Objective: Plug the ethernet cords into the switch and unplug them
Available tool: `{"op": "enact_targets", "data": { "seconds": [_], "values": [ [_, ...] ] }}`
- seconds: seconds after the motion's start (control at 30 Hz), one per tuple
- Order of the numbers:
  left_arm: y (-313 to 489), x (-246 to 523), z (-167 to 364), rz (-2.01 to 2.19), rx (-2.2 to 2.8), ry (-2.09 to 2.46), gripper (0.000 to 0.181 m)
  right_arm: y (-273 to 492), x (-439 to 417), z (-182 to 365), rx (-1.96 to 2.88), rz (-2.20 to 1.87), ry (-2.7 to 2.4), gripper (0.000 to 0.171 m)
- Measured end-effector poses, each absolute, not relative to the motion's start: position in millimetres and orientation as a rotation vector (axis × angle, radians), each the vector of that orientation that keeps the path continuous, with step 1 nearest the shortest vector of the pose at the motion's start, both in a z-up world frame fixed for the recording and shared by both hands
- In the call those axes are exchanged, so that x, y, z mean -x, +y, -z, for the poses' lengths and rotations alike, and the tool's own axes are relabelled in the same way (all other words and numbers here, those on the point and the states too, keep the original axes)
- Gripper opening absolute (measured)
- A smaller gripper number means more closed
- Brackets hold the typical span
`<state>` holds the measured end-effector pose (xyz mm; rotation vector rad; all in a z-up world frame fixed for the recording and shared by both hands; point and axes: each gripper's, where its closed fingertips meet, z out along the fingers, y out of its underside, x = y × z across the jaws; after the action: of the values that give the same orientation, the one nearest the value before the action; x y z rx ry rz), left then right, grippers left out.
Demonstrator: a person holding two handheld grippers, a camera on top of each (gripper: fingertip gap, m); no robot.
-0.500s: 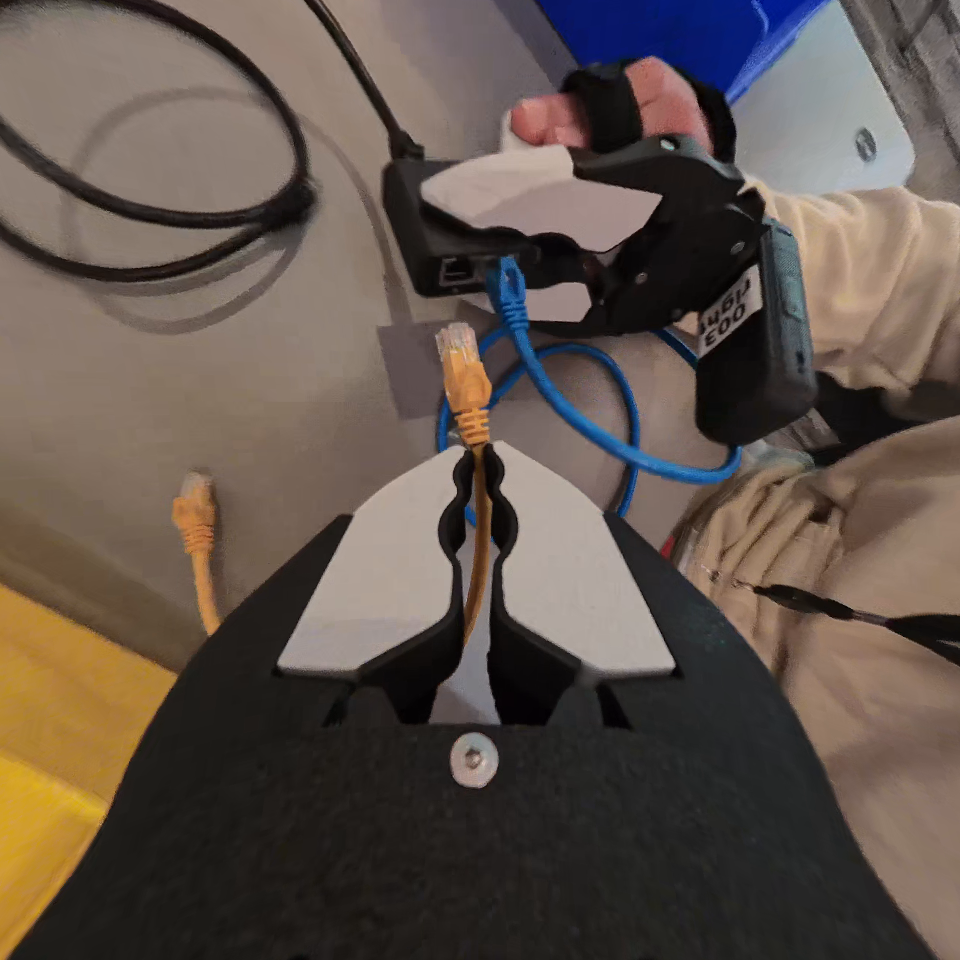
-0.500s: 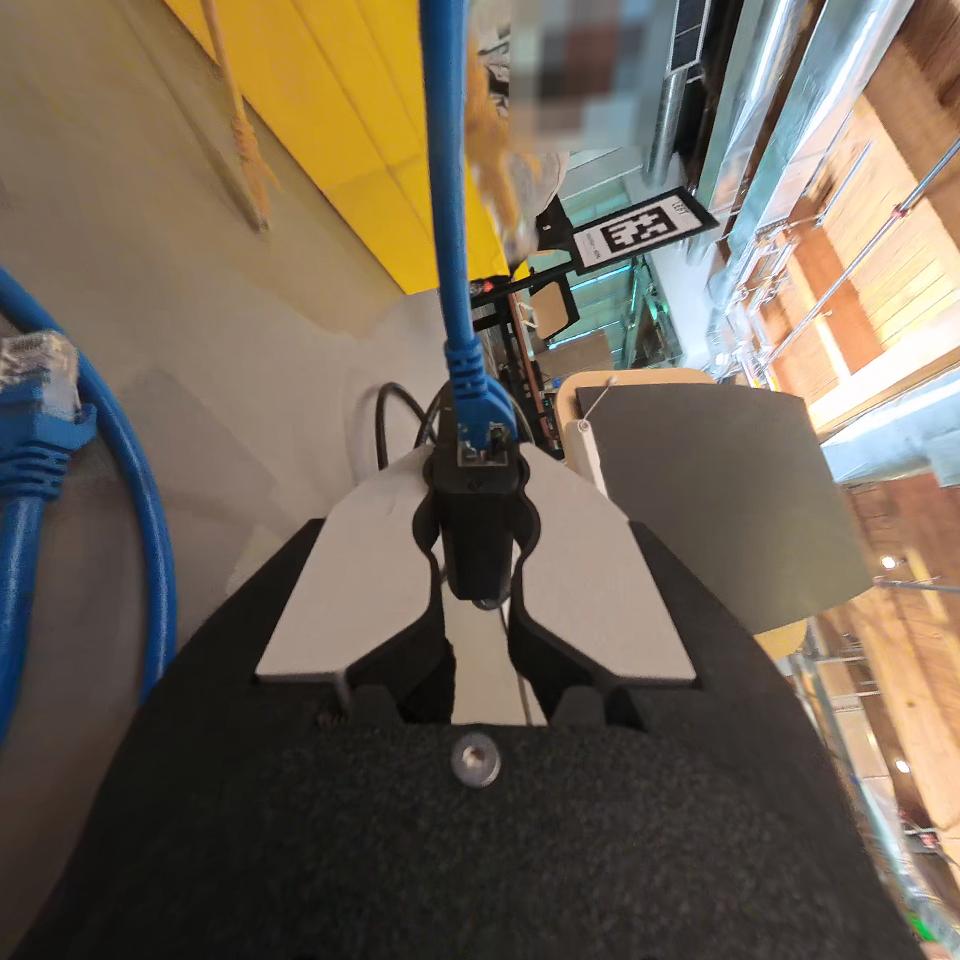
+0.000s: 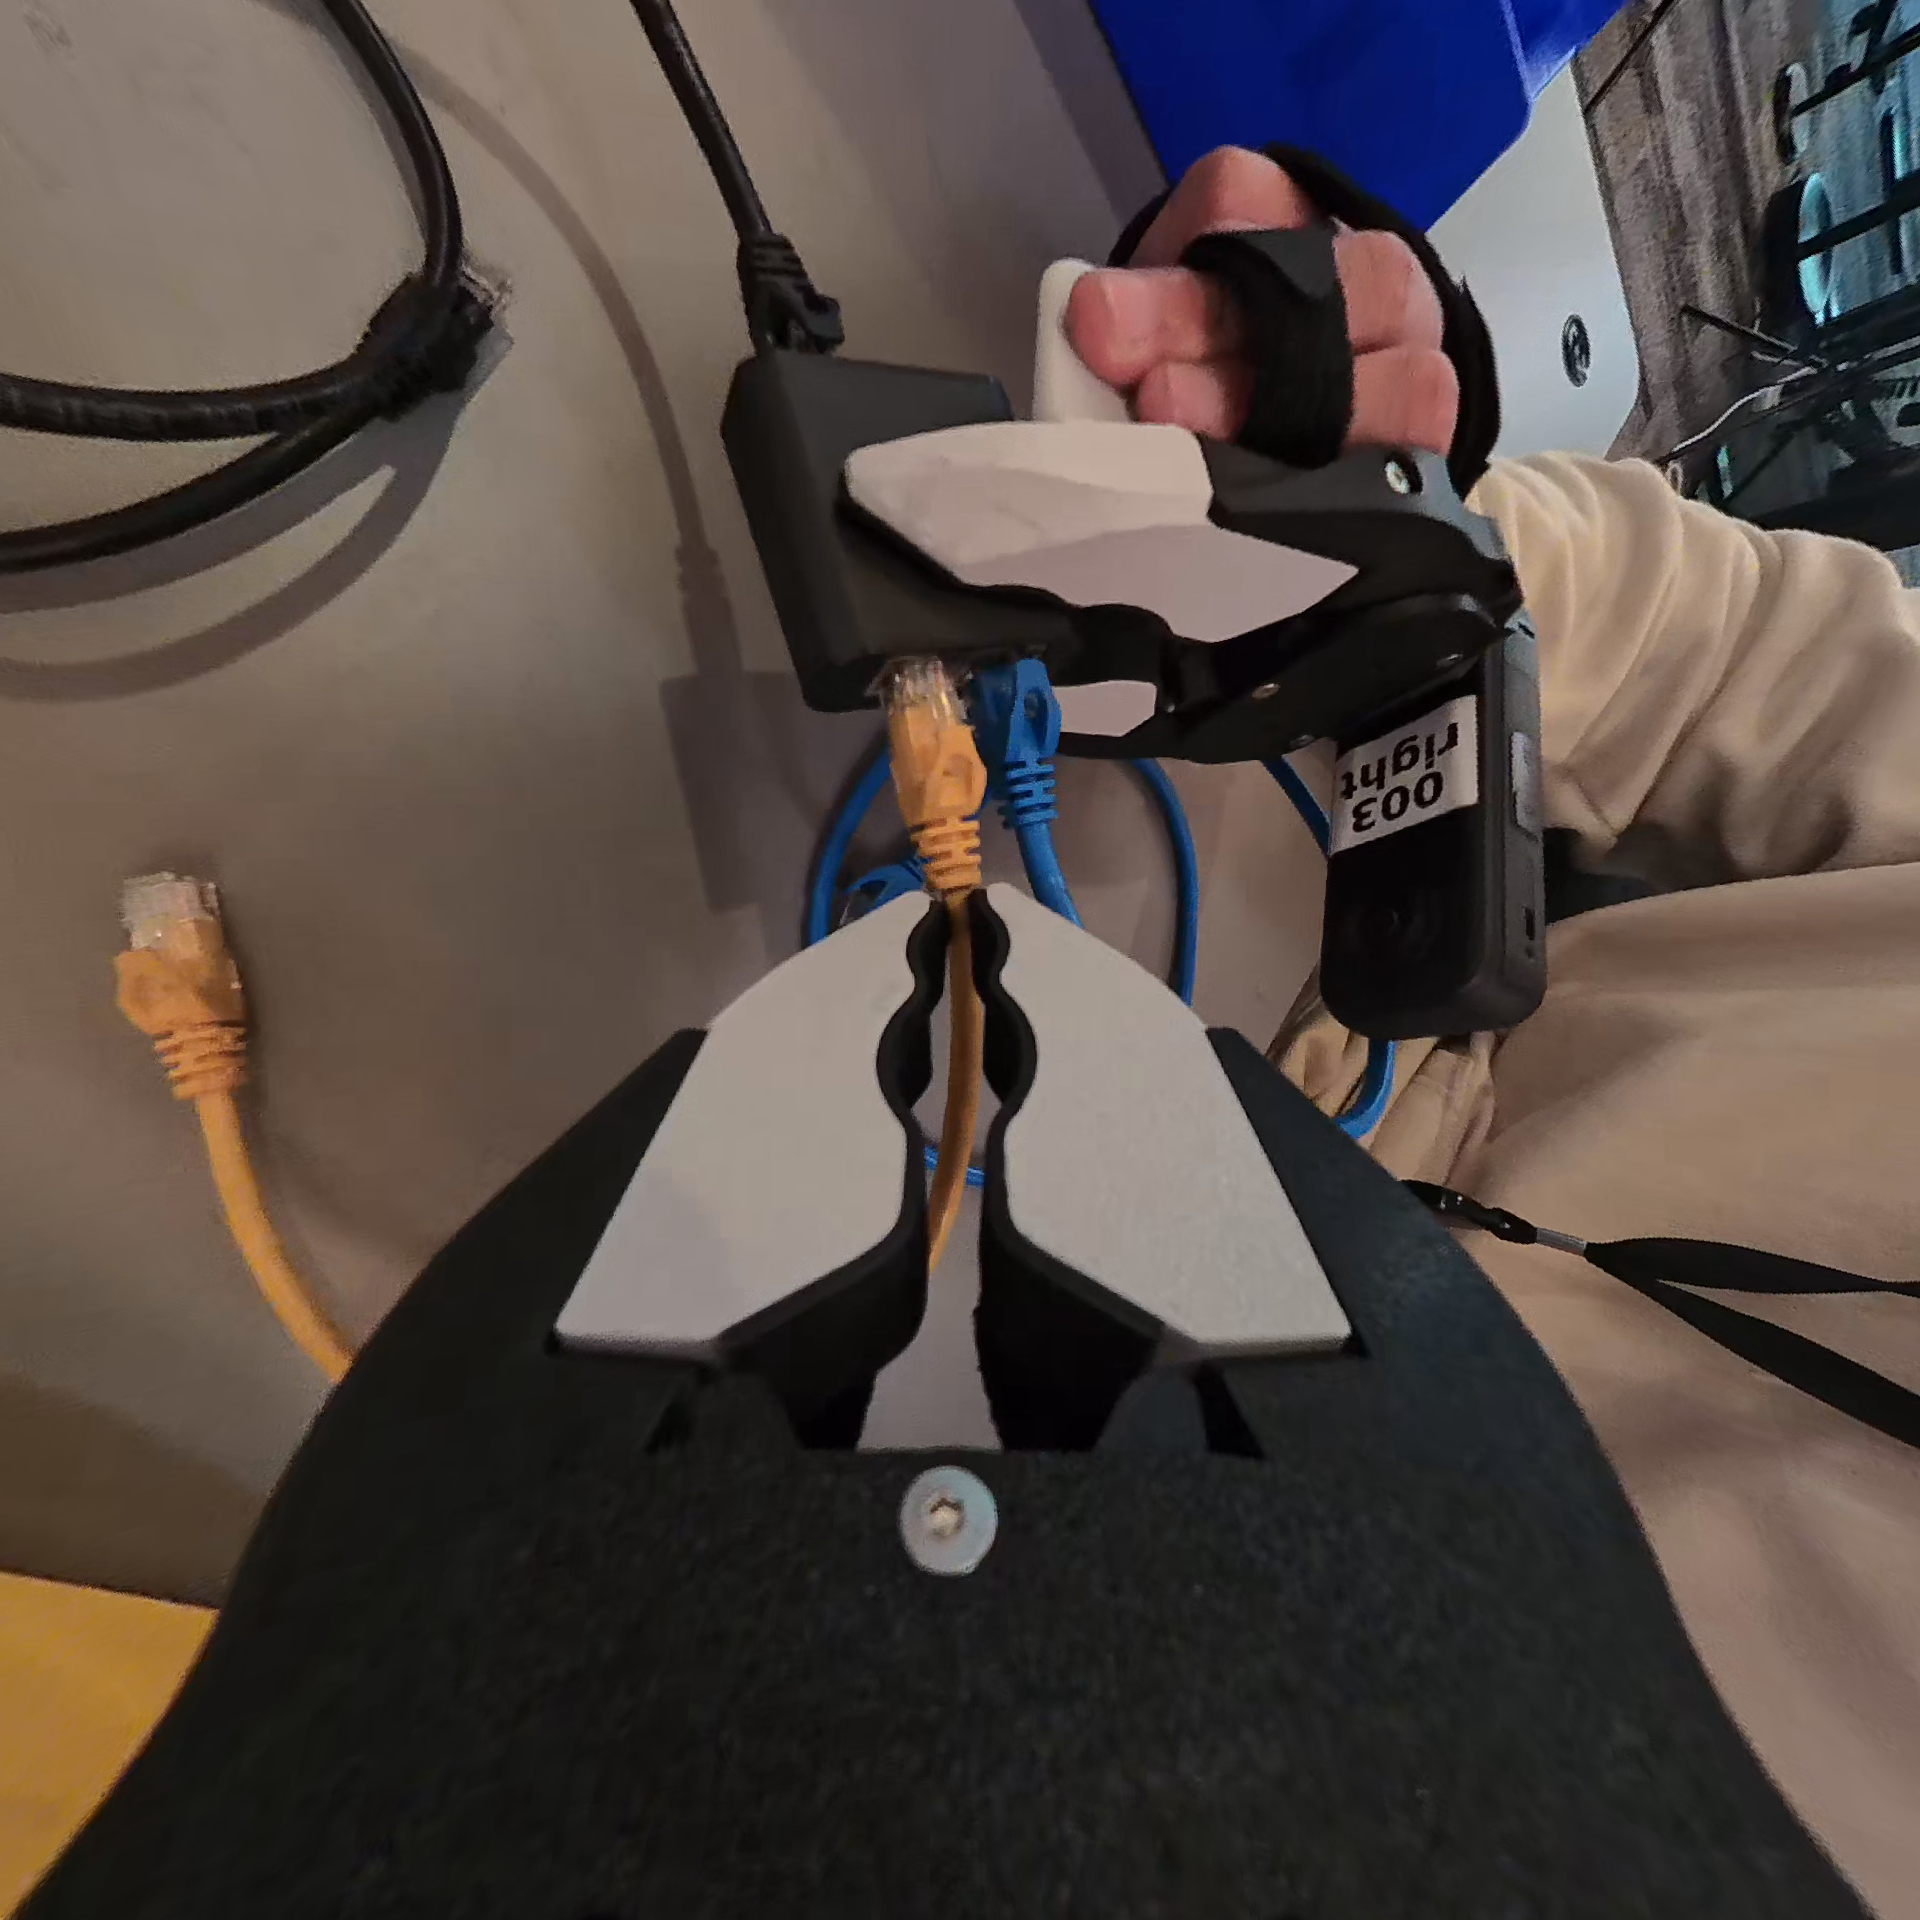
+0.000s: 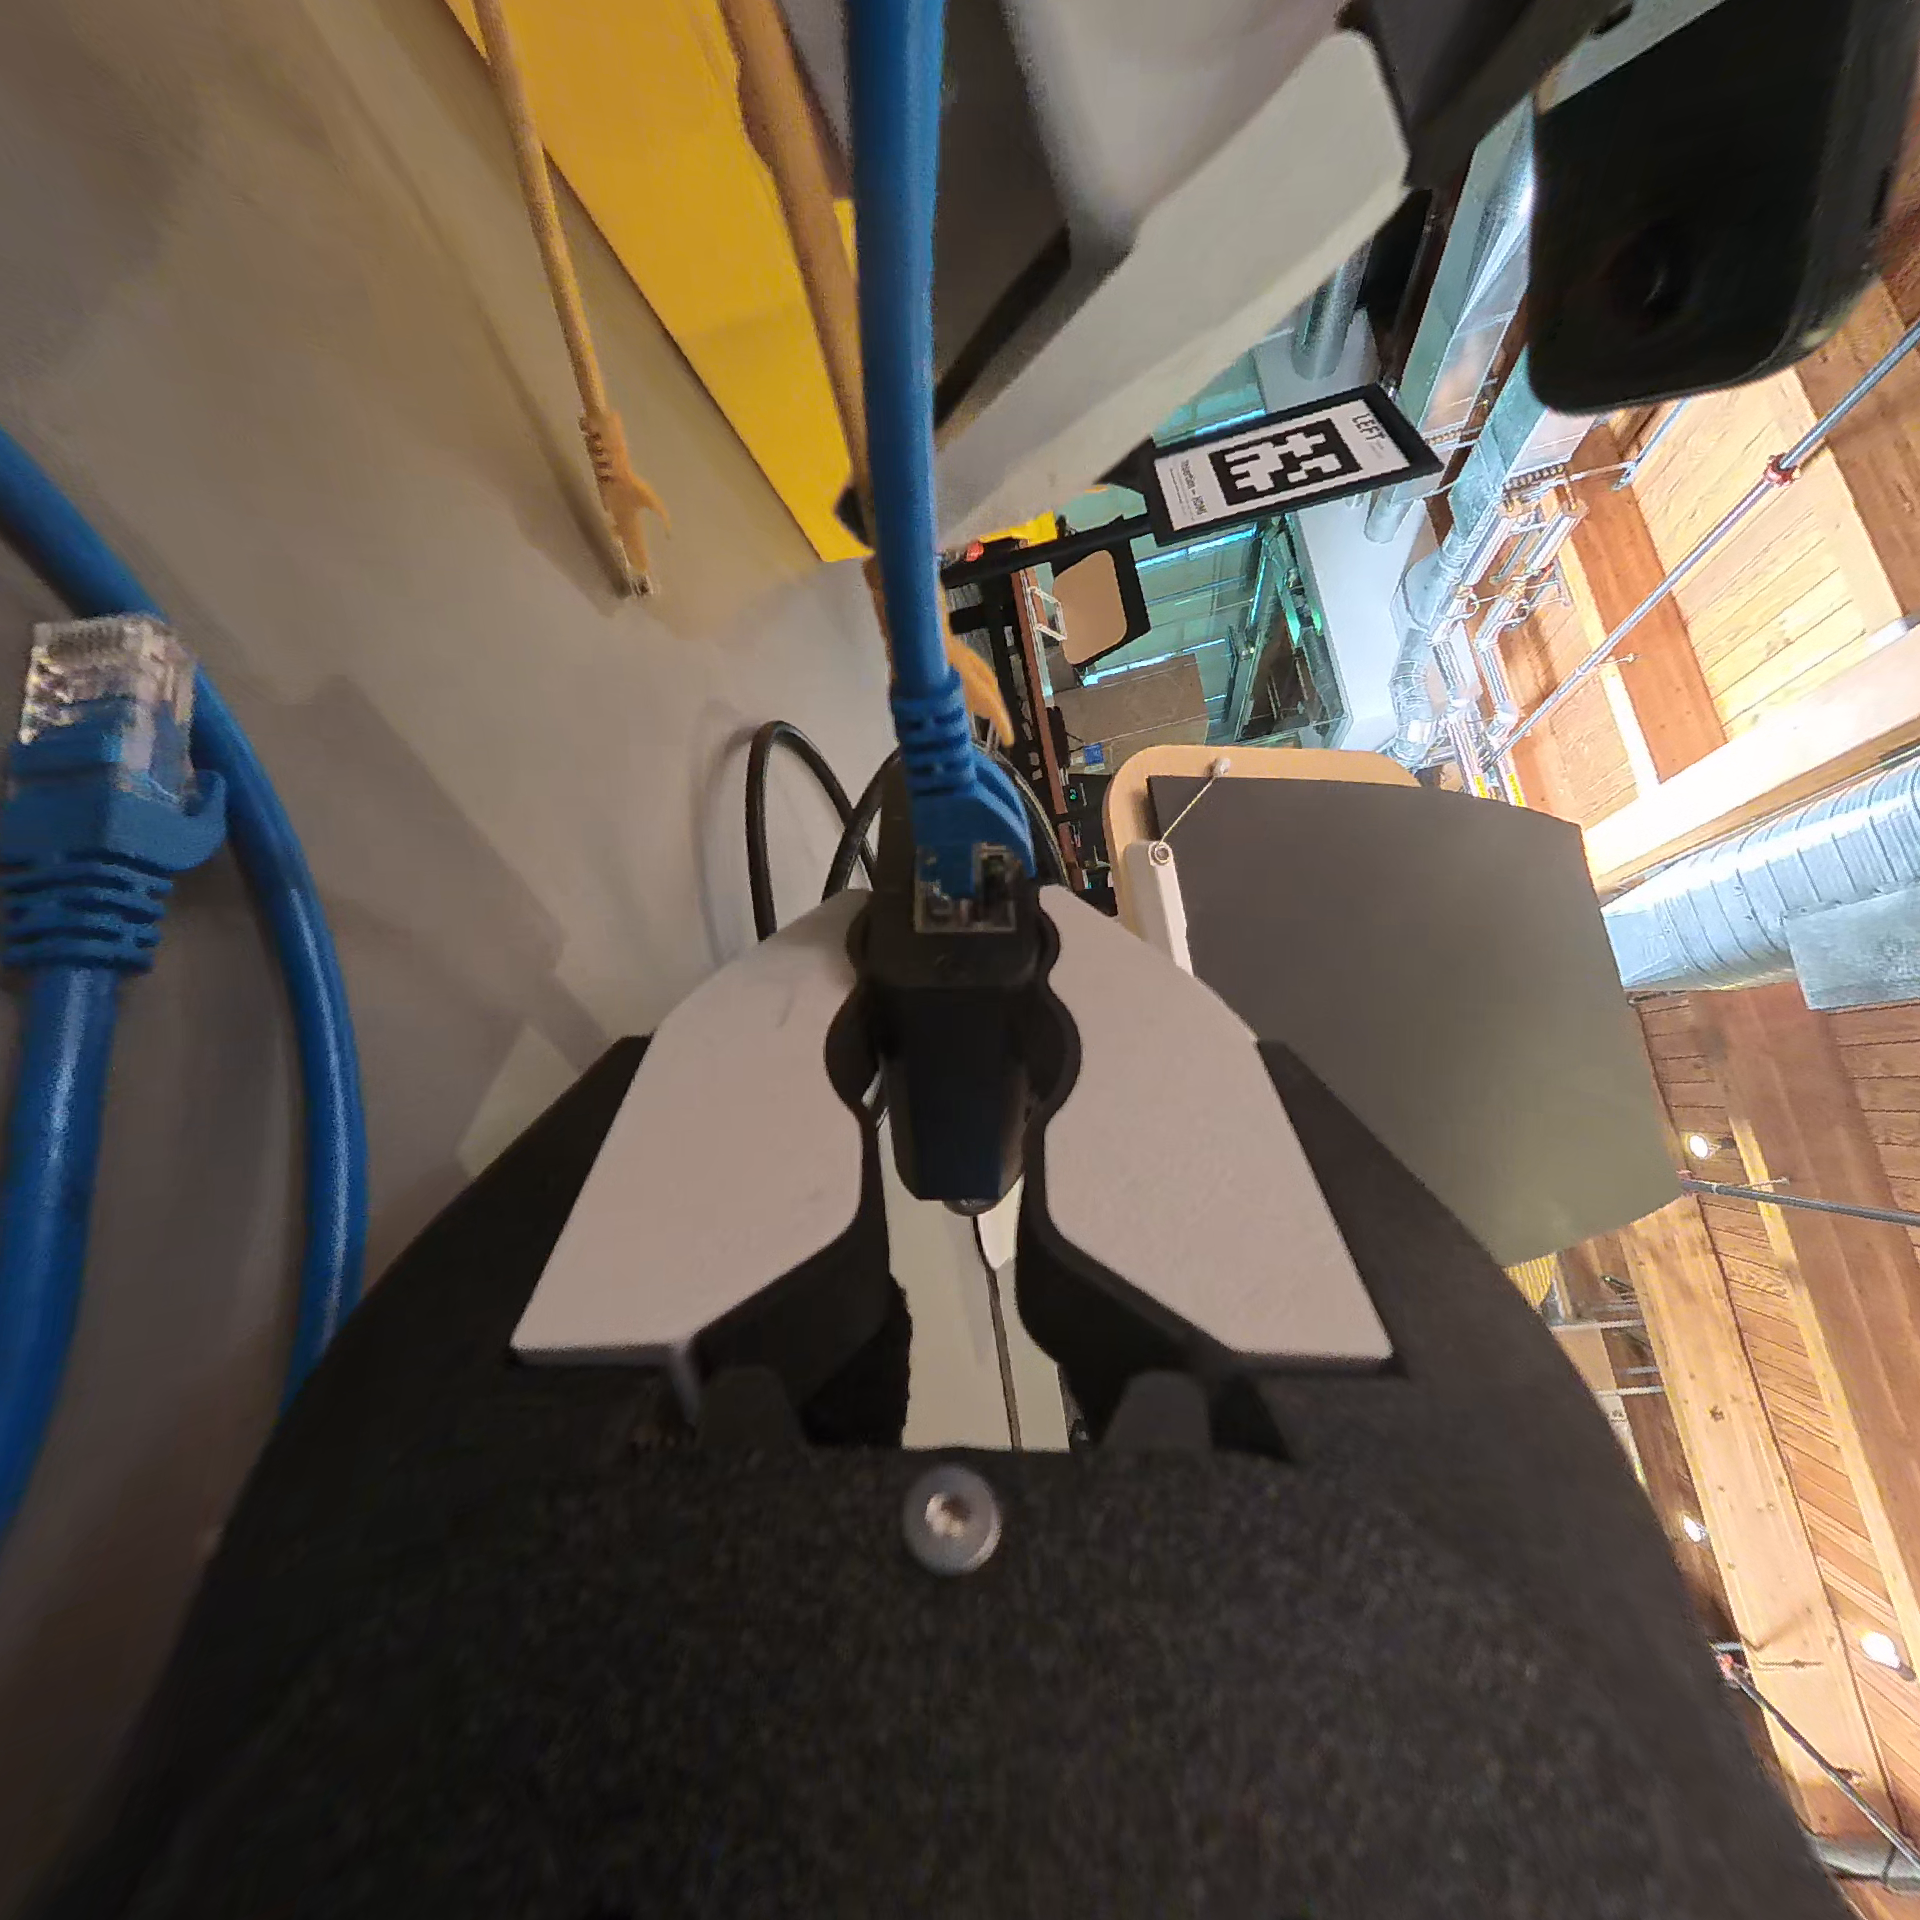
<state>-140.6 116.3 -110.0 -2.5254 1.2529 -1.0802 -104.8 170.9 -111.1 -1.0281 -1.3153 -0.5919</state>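
In the left wrist view my left gripper [image 3: 956, 909] is shut on the orange ethernet cord just behind its plug [image 3: 935, 758]. The plug's clear tip sits at the mouth of a port in the black switch [image 3: 821, 499], right beside the blue plug [image 3: 1023, 727] that is in the neighbouring port. I cannot tell how deep the orange plug sits. My right gripper [image 3: 873, 592] is shut on the switch and holds it above the table. In the right wrist view the right gripper [image 4: 951, 920] clamps the switch [image 4: 951, 1049], with the blue plug [image 4: 951, 800] in its port.
The orange cord's other plug [image 3: 171, 966] lies on the grey table to the left. A loose blue plug [image 4: 99, 748] and its loop lie to the left in the right wrist view. A black cable [image 3: 312, 384] runs from the switch's back. A blue bin [image 3: 1351, 83] stands behind.
My left gripper has moved forward with the orange plug, from well short of the switch up to the port beside the blue plug. The right gripper still holds the switch.
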Motion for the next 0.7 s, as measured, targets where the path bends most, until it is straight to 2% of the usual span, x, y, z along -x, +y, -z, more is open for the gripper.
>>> {"op": "enact_targets", "data": {
  "seconds": [0.27,0.57,0.7],
  "values": [
    [123,137,108,1.115,2.497,1.192,0.004,173,105,114,1.051,0.601,-1.320,0.024],
    [129,130,108,0.542,2.058,1.362,0.004,175,101,117,1.141,0.497,-1.294,0.023],
    [129,132,111,0.501,2.006,1.316,0.003,172,104,120,1.152,0.488,-1.299,0.024]
  ]
}}
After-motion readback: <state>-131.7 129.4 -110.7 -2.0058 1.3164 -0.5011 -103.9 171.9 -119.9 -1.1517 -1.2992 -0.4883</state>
